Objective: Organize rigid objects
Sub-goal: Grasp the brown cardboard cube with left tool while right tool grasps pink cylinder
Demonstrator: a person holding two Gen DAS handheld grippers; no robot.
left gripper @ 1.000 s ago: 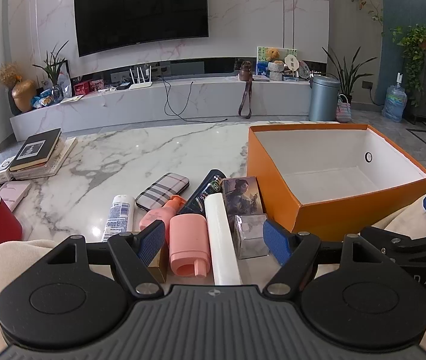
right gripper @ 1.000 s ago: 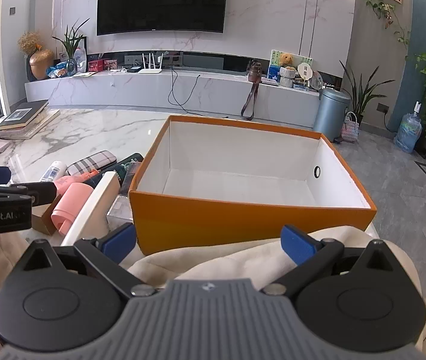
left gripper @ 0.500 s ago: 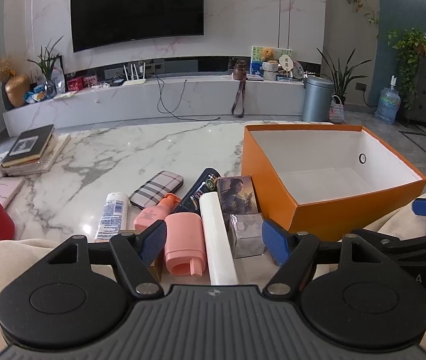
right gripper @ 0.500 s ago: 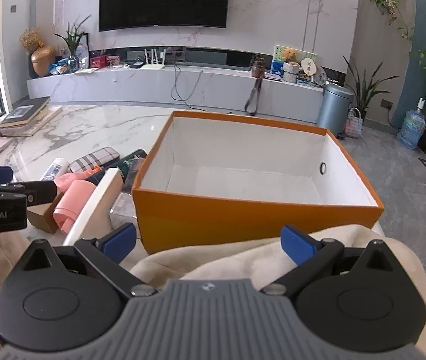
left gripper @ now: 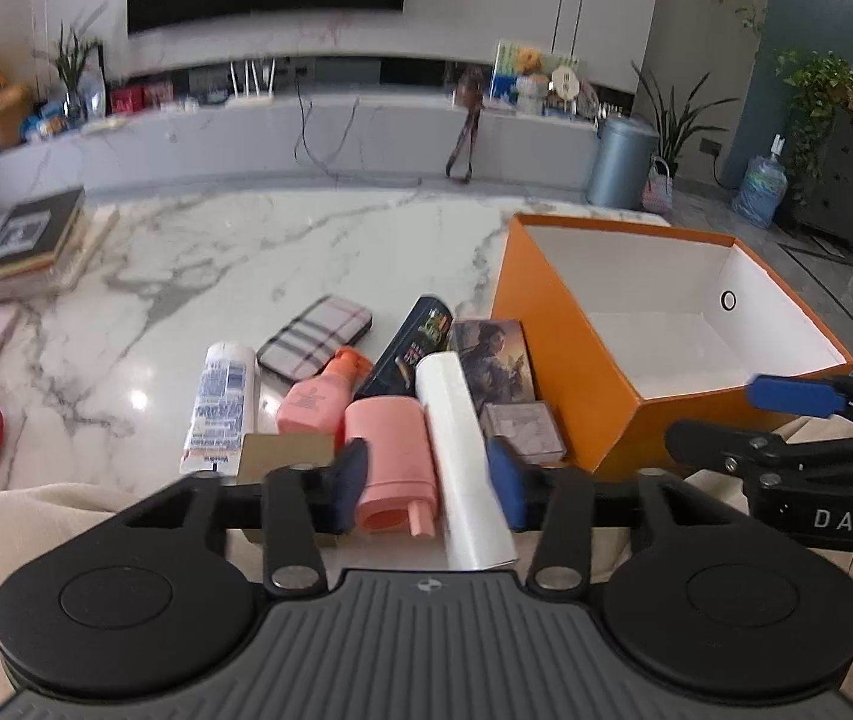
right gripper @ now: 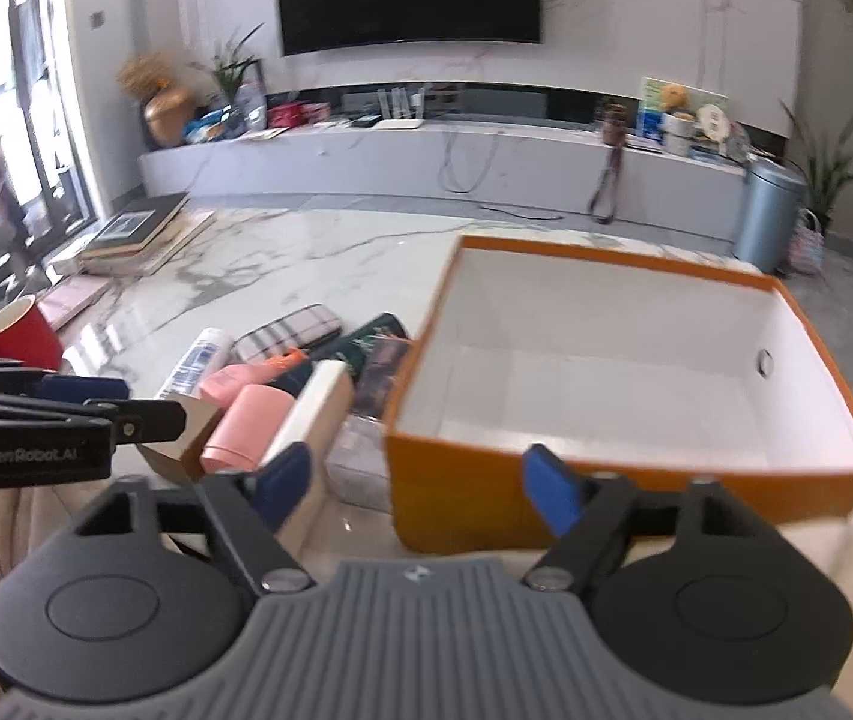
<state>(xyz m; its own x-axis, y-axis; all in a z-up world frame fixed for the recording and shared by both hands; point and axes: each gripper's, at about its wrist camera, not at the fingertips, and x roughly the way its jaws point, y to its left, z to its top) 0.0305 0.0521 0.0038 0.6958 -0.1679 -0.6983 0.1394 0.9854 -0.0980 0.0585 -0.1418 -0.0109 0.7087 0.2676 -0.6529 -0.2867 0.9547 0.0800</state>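
Pink bottle (left gripper: 393, 450) | lies in clutter left of orange box (left gripper: 570, 384) | left gripper (left gripper: 429, 477) spread, straddling it and white roll (left gripper: 462, 450) | right gripper (right gripper: 420, 486) spread, empty | advice: shift left, clamp bottle only.

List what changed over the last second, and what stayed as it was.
The left gripper moved forward and tilted down over the pink bottle and white roll; its jaws narrowed but hold nothing. The right gripper swung left toward the items beside the orange box, jaws narrower, still open. The box is still empty and the items lie where they were.
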